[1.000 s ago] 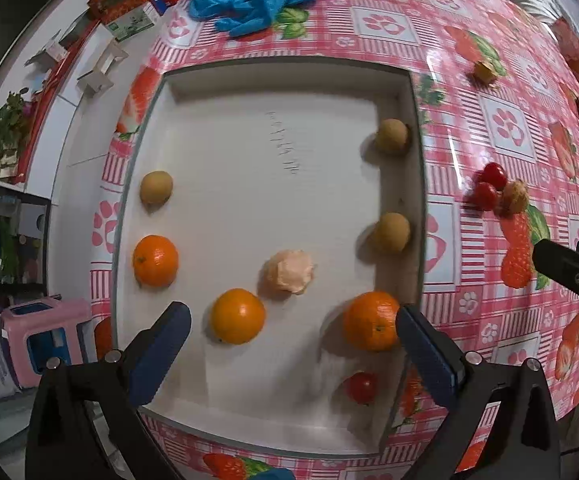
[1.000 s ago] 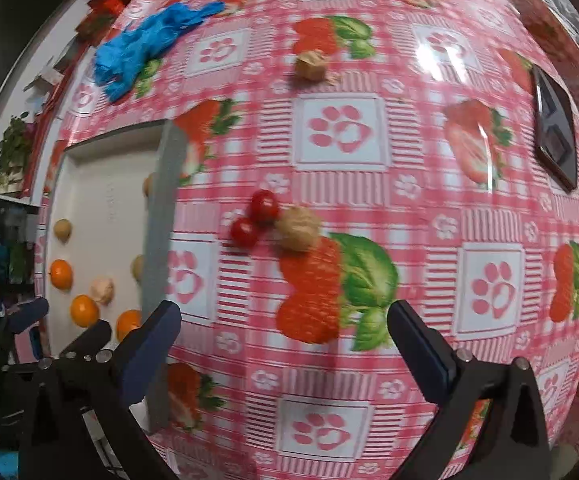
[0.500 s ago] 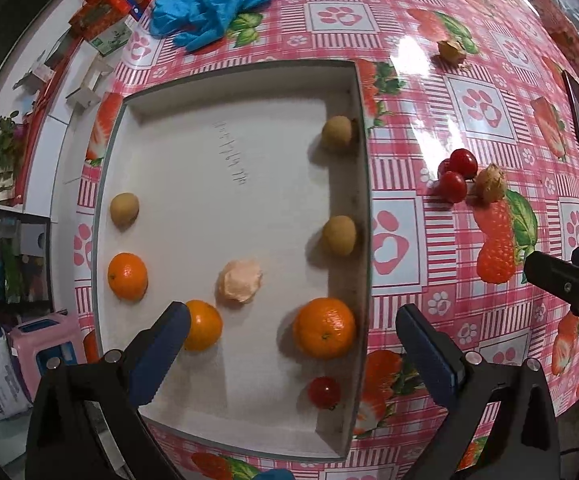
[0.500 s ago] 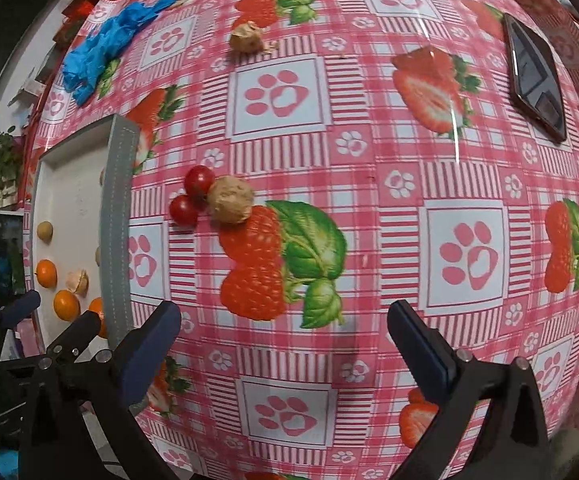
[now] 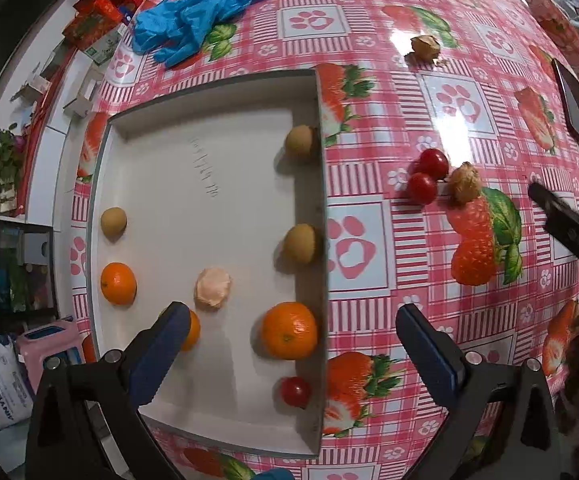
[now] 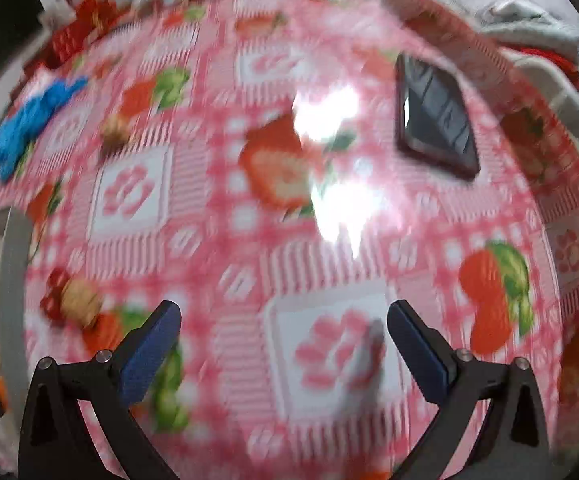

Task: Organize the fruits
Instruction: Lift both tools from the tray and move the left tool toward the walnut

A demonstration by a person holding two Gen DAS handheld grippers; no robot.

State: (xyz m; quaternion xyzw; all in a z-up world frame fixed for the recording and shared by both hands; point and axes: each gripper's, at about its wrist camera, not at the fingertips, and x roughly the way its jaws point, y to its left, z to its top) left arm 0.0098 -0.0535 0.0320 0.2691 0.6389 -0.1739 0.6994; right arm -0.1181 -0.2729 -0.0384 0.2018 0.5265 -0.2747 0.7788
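Above the tray's [image 5: 323, 208] right wall, left gripper [image 5: 289, 336] hovers wide; right gripper [image 6: 283, 332] wide too

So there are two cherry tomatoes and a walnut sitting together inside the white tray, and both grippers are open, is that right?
Not quite. The two cherry tomatoes and the walnut sit together on the tablecloth, outside the white tray, as the left wrist view shows. Both the left gripper and right gripper are open.
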